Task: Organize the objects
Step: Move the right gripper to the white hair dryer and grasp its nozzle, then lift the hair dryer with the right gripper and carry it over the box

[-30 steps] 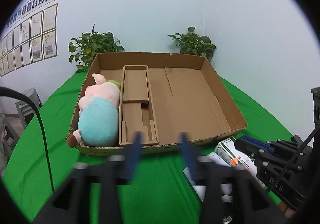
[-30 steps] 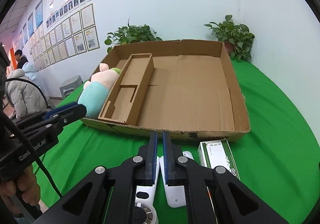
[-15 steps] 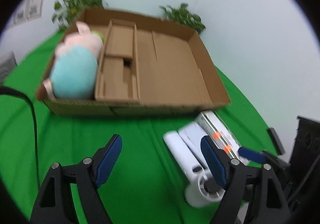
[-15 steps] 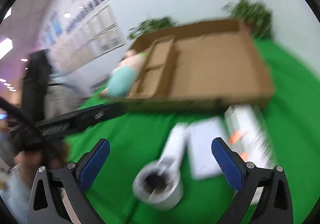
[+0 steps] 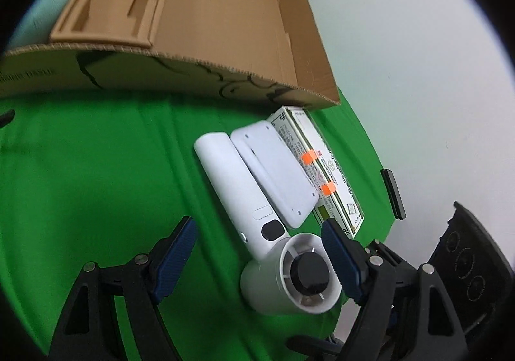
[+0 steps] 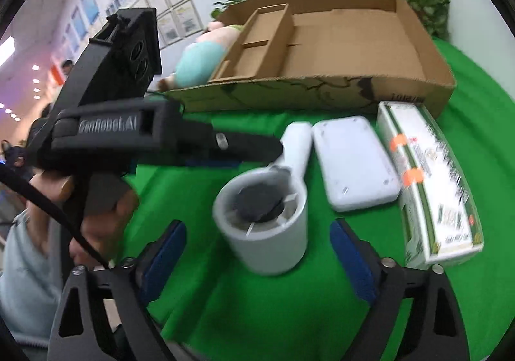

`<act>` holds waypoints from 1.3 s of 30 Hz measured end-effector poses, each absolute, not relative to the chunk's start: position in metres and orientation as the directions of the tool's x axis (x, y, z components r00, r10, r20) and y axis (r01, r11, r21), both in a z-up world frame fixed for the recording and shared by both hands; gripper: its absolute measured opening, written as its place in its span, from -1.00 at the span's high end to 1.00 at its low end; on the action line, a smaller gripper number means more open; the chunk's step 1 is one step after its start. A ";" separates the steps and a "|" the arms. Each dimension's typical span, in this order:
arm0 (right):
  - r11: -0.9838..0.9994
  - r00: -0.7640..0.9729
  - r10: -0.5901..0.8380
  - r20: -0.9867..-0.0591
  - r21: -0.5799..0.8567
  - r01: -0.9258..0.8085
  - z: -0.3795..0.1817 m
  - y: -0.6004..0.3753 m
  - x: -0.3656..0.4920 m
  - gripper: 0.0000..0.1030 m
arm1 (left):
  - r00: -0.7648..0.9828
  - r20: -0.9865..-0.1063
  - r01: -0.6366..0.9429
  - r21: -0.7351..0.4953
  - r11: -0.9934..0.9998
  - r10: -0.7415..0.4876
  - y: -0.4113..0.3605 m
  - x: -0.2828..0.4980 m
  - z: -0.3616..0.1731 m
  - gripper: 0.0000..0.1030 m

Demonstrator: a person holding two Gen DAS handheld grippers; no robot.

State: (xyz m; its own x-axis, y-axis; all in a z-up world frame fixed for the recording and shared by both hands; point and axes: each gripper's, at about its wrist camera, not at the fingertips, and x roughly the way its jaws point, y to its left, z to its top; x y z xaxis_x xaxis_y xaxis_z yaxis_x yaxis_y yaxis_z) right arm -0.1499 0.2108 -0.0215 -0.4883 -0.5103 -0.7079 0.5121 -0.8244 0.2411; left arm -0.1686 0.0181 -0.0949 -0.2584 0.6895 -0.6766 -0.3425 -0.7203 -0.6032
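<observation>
Cardboard box [image 5: 225, 39]: one, beyond both tongs; teal plush [image 6: 199, 63] inside, clear in right view only.
Green-and-white carton [image 6: 431, 180]: one, right of the tongs, lengthwise toward the box.
White flat case [image 5: 273, 171]: one, between carton and fan.
Handheld fan [image 5: 257, 216]: one, handle toward the box, head nearest.
Left tongs [image 5: 257, 256]: wide, recently narrowing, straddling the fan, gripping nothing.
Right tongs [image 6: 257, 251]: wide, recently narrowing, fan head between, untouched.

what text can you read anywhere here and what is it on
"GenRobot.AI": on the side of the left tool's black body.
Green and white box: printed lines, too blurred to read.
Cardboard box front wall: dark digits, unreadable.
Wall frames: too small to read.
</observation>
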 end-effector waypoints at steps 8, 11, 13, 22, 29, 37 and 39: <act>-0.856 -0.486 -0.443 -0.753 0.194 0.480 -0.030 0.201 -0.158 -0.08 | -0.181 -0.661 -0.333 -0.655 -0.678 0.728 0.032 -0.159 -0.105 -0.42; -0.843 -0.467 -0.466 -0.751 0.218 0.491 -0.031 0.202 -0.146 -0.07 | -0.132 -0.642 -0.326 -0.691 -0.645 0.755 0.035 -0.146 -0.111 -0.32; -0.834 -0.446 -0.478 -0.756 0.231 0.502 -0.031 0.203 -0.136 -0.07 | -0.111 -0.639 -0.326 -0.700 -0.636 0.761 0.037 -0.134 -0.114 -0.31; -0.821 -0.388 -0.479 -0.788 0.245 0.516 -0.027 0.211 -0.103 -0.07 | -0.061 -0.573 -0.246 -0.785 -0.569 0.817 0.034 -0.098 -0.128 -0.16; -0.826 -0.412 -0.431 -0.803 0.166 0.539 -0.026 0.204 -0.086 -0.05 | -0.107 -0.614 -0.287 -0.734 -0.615 0.782 0.036 -0.087 -0.116 -0.04; -0.835 -0.477 -0.441 -0.760 0.153 0.528 -0.014 0.201 -0.083 -0.03 | -0.196 -0.620 -0.380 -0.666 -0.642 0.759 0.033 -0.092 -0.084 0.09; -0.837 -0.520 -0.445 -0.729 0.133 0.530 -0.001 0.200 -0.086 -0.03 | -0.233 -0.613 -0.417 -0.638 -0.647 0.755 0.034 -0.098 -0.067 0.09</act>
